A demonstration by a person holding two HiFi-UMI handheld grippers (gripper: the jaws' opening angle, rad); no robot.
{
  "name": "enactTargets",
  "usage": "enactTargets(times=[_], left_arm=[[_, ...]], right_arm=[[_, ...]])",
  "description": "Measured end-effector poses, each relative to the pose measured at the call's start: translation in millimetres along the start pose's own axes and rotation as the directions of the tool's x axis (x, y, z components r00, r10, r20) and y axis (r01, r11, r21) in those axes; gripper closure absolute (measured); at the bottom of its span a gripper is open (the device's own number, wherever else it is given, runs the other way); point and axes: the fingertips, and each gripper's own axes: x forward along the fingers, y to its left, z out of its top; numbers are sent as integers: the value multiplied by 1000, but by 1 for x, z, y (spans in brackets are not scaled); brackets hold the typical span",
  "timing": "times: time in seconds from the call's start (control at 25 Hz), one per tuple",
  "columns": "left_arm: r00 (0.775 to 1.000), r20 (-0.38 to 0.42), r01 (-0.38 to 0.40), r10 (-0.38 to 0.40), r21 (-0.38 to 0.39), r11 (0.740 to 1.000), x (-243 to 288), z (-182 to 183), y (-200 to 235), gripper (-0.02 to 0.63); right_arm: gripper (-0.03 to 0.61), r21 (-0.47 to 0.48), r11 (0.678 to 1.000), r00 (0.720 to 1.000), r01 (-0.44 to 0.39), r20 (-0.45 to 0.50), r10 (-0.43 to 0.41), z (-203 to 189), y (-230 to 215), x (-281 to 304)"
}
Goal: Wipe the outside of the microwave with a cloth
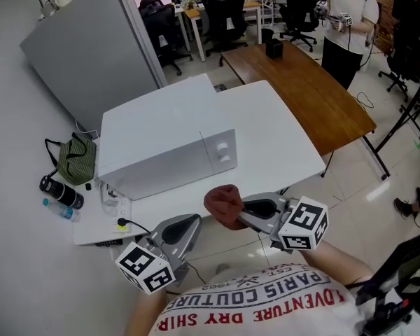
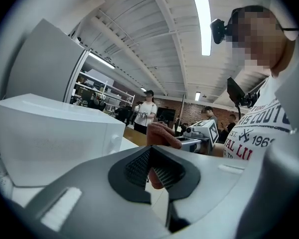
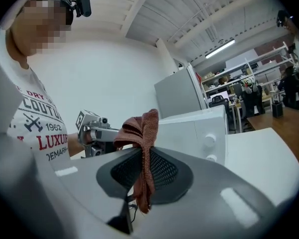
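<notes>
A bunched rust-red cloth (image 1: 224, 205) hangs pinched in the right gripper's (image 1: 243, 212) closed fingers (image 3: 164, 169), just off the bench's (image 1: 280, 142) near edge. The white microwave (image 1: 168, 145) occupies its left side, with open benchtop rightward. The left gripper's (image 1: 194, 224) fingers (image 2: 137, 167) meet, empty.

1 microwave (image 1: 161, 145), 1 cloth (image 1: 222, 207) — 2 grippers (image 1: 196, 220) (image 1: 242, 213)

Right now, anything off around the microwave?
Nothing stands out. The microwave sits upright on the white table, door shut; the reddish-brown cloth hangs pinched in the right claw, not touching it.
</notes>
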Motion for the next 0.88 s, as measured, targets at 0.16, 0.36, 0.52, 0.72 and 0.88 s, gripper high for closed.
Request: enactTargets(times=[0.16,0.36,0.52,0.72,0.88], left_arm=[[1000,0,14,-14,0,1000,1,-3,1,612],[1000,9,23,-23,1,1000,3,0,-3,612],[1000,10,21,-21,0,1000,3,2,-8,612],[1000,9,25,-25,4,1000,7,0,-13,612],[999,7,38,-38,8,999,12,0,-18,612]], right_arm=[[543,1,1000,1000,-1,-2,1,-2,-2,5],[543,3,1000,1000,0,-2,0,1,-3,3],[543,7,1000,1000,-4,6,4,6,-1,-1],[543,12,1000,1000,2,19,-3,6,-5,-10],[543,19,1000,1000,5,28,-6,7,-7,-15]])
